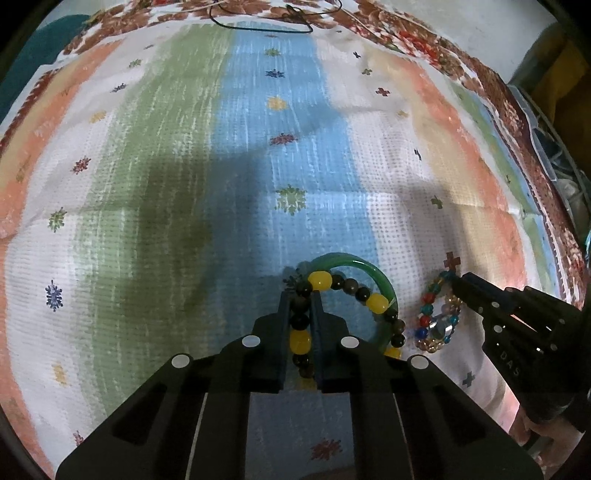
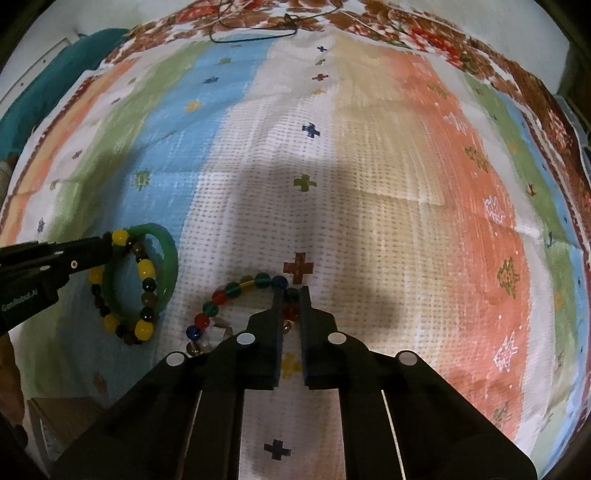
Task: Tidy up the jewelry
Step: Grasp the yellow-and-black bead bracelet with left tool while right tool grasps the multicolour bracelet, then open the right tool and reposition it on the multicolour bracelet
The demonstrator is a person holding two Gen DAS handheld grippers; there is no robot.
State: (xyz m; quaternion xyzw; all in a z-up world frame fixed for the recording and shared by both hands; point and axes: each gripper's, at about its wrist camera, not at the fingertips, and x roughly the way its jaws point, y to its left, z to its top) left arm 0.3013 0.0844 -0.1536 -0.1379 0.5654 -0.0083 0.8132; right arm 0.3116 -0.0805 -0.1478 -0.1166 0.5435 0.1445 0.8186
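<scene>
Left hand-held gripper (image 1: 300, 295): jaws nearly pressed together, pinching the yellow-and-dark beaded bracelet (image 1: 376, 302). Beads sit between the fingers, strand runs back along the gap. That bracelet overlaps the green bangle (image 1: 356, 263); in the right wrist view the beads (image 2: 146, 267) cross over the bangle (image 2: 170, 254) on its right side and pass under it on the left. Both lie on the striped cloth (image 1: 184, 166).

Right hand-held gripper (image 2: 289, 291): jaws narrow, pinching the multicolour beaded bracelet (image 2: 236, 290) at its right end, a red bead caught between the fingers. The rest of the strand curves away left of the gripper, flat on the cloth, with a faceted clear piece at its near end. In the left wrist view it is (image 1: 437, 314) just right of the bangle, not touching it, with the right gripper (image 1: 458, 282) on its far-right edge.

Using the bangle as landmark:
- Beyond it: wide open cloth all the way to the floral border (image 2: 424, 33). Only a thin dark cord (image 1: 258, 26) lies there, at the far edge.
- Right of it: multicolour bracelet, then open cloth (image 2: 406, 184) out to the right border.
- Left of it: open green and white stripes, teal fabric (image 2: 44, 96) past the cloth's far-left edge.
- The two grippers sit near each other; a narrow gap between the two bracelets.
</scene>
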